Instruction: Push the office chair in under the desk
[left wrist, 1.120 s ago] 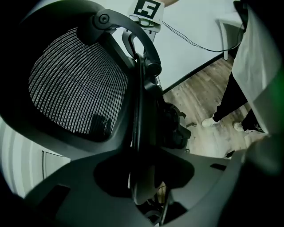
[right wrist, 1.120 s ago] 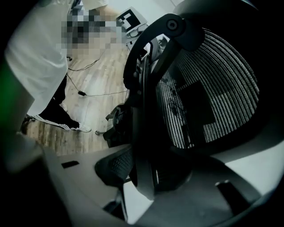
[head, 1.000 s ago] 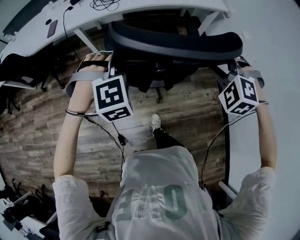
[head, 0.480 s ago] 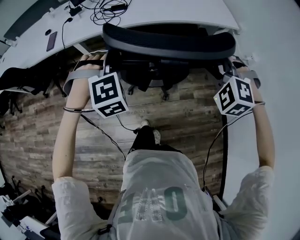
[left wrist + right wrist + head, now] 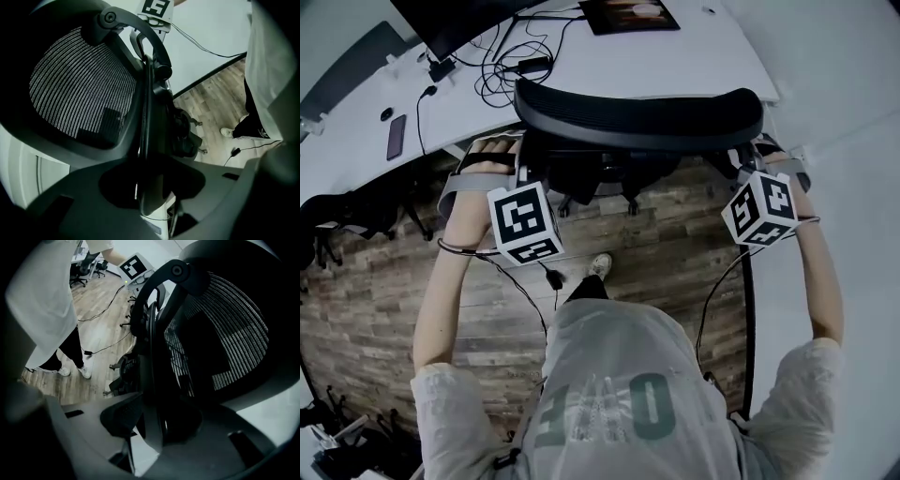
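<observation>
The office chair (image 5: 637, 117) stands against the front edge of the white counter (image 5: 694, 66). From the head view, the curved top of its backrest overlaps that edge. The seat is hidden below the backrest, and a few caster legs (image 5: 630, 204) show on the wooden floor (image 5: 675, 248).

The person stands right behind the chair with both arms stretched forward, one at each end of the backrest. The left tongs (image 5: 521, 164) are closed on the left side rim of the backrest. In the left gripper view the dark frame edge runs straight between the two jaws (image 5: 150, 185), with the mesh panel (image 5: 79, 89) to one side. The right tongs (image 5: 750, 167) clamp the opposite rim in the same way, and the right gripper view shows the frame edge caught in the gap (image 5: 154, 423).

On the counter lie a dark phone (image 5: 396, 137) and a tangle of cables (image 5: 511, 56), near a monitor (image 5: 459, 19). One pale shoe (image 5: 600, 265) rests on the floor behind the chair.
</observation>
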{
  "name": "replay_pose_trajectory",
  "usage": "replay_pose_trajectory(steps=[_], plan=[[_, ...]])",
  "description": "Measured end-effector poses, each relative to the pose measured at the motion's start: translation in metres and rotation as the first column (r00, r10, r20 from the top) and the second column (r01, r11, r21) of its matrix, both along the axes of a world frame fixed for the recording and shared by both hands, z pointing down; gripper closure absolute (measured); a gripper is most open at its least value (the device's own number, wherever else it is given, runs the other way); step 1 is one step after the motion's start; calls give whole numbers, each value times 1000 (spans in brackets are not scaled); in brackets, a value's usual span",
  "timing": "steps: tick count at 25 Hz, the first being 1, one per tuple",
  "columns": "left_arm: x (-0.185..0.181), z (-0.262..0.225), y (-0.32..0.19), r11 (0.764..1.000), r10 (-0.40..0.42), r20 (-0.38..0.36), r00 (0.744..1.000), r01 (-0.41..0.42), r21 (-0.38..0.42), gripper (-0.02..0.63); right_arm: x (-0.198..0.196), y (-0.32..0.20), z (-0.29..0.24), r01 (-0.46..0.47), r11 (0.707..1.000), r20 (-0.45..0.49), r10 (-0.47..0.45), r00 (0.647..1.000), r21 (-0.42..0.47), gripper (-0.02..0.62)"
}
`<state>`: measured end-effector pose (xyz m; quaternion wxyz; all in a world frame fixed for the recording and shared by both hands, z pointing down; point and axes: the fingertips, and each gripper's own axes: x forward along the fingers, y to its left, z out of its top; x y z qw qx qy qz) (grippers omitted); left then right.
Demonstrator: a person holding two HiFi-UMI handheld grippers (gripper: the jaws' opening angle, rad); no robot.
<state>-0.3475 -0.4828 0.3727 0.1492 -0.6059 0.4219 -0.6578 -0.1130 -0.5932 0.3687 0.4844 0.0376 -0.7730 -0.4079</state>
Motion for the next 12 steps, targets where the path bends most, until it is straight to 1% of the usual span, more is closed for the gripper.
replay_pose_trajectory(steps=[6,12], plan=[[-32,-3,-47,1000,5,0,1000,-5,6,445,-34,-51,-1,-36,999,-6,36,999,16,469],[-53,-4,-79,1000,-20,-5,1000,20,1,445,-58,-88,-4,-20,1000,-15,20,1000,9,469]])
